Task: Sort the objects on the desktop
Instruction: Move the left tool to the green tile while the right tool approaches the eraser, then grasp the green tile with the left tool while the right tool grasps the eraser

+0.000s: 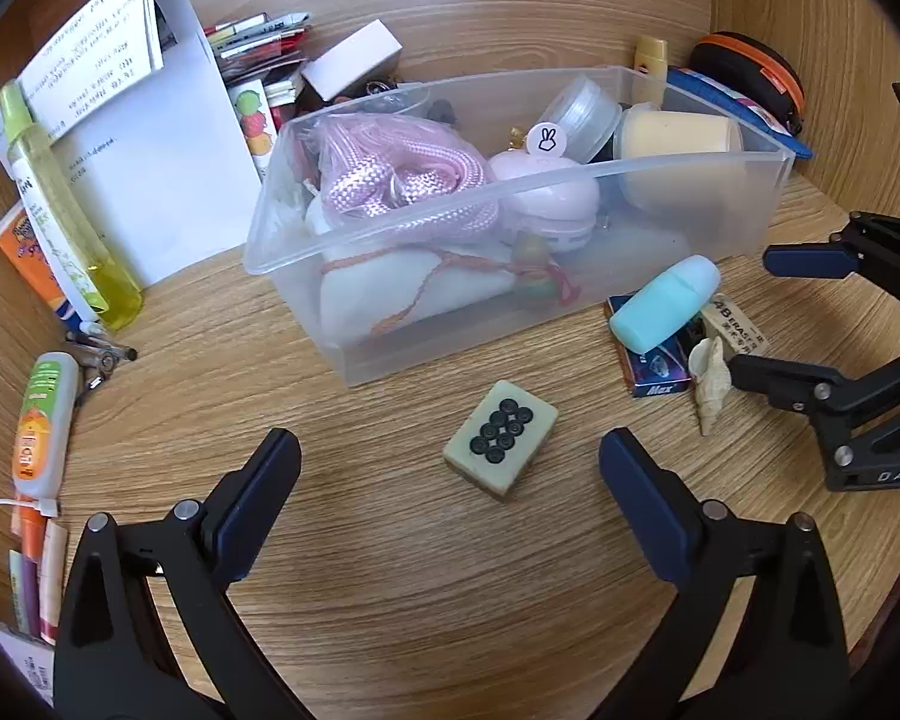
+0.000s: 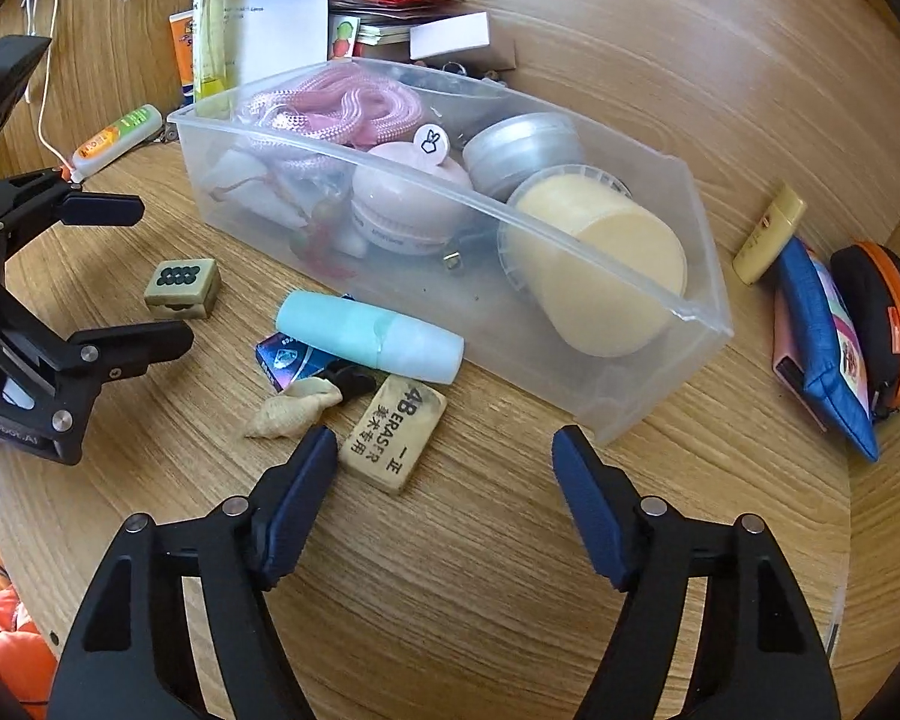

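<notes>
Left gripper (image 1: pixel 450 468): jaws spread, gripping nothing, either side of the tile in front of the bin.
Tile (image 1: pixel 500 439): lies flat and skewed, just short of the bin's front wall; closing on its corners could spin it loose.
Right gripper (image 2: pixel 444 468): jaws apart, empty, nearest the eraser.
Eraser (image 2: pixel 395 433): flat, near the bin's front corner, touching the left pad; that pad may shove it aside.
Shell (image 2: pixel 294 409): beside the eraser; likely to be knocked.
Blue tube (image 2: pixel 369 337): propped on a small box by the bin; may roll.
Bin (image 2: pixel 699 324): clear, already crowded; a dropped piece could bounce out.
</notes>
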The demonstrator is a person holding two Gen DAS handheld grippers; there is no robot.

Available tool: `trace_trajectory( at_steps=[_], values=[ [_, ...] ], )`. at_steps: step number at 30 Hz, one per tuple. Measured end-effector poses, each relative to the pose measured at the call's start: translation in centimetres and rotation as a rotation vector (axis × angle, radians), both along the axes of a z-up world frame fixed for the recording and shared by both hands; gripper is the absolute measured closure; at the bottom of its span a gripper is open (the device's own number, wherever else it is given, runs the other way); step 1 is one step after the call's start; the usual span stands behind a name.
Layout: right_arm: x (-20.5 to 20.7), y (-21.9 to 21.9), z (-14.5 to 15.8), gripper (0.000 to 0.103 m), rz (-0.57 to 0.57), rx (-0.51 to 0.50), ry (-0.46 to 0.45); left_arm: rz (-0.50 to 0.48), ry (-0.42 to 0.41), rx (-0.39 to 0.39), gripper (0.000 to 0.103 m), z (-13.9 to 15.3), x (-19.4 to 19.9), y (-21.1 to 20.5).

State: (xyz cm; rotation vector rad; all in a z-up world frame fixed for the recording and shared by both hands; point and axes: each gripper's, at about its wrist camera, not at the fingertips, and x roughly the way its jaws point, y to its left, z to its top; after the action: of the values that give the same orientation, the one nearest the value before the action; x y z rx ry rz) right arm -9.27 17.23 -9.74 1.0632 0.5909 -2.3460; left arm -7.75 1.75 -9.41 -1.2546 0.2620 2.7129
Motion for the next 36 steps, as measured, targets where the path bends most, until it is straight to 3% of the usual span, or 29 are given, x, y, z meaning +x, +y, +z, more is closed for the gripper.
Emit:
trace_trajectory(
  at_steps=[2, 5, 8, 12, 24, 27, 36],
  values=[
    [0.0, -0.2, 0.0, 0.034, 0.015, -0.007, -0.008, -0.006, -0.01, 0.01, 0.003, -0.1, -0.2, 0.0],
    [-0.2, -0.4, 0.0, 0.034, 0.023, -0.016, -0.009, -0.019, -0.039, 0.024, 0.015, -0.4, -0.5, 0.2],
    [-0.5, -0.1, 0.0, 0.035, 0.029, -0.046, -0.031, -0.014, -0.065, 0.078, 0.018, -0.5, -1.0, -0.2],
    [-0.9, 0.2, 0.1, 0.046, 0.024, -0.079, -0.062, 0.003, -0.069, 0.09, 0.021, -0.5, -1.2, -0.1],
    [-0.4, 0.4, -1.7, 0.063, 0.048, -0.101, -0.076, 0.058, -0.057, 0.097, 0.035, -0.4, -1.6, 0.3],
    [-0.4, 0.6, -1.5, 0.069, 0.054, -0.113, -0.086, 0.068, -0.052, 0.098, 0.045, -0.4, -1.8, 0.1],
    [-0.4, 0.7, -1.1, 0.077, 0.054, -0.125, -0.095, 0.085, -0.043, 0.095, 0.058, -0.3, -1.8, 0.1]
  ],
)
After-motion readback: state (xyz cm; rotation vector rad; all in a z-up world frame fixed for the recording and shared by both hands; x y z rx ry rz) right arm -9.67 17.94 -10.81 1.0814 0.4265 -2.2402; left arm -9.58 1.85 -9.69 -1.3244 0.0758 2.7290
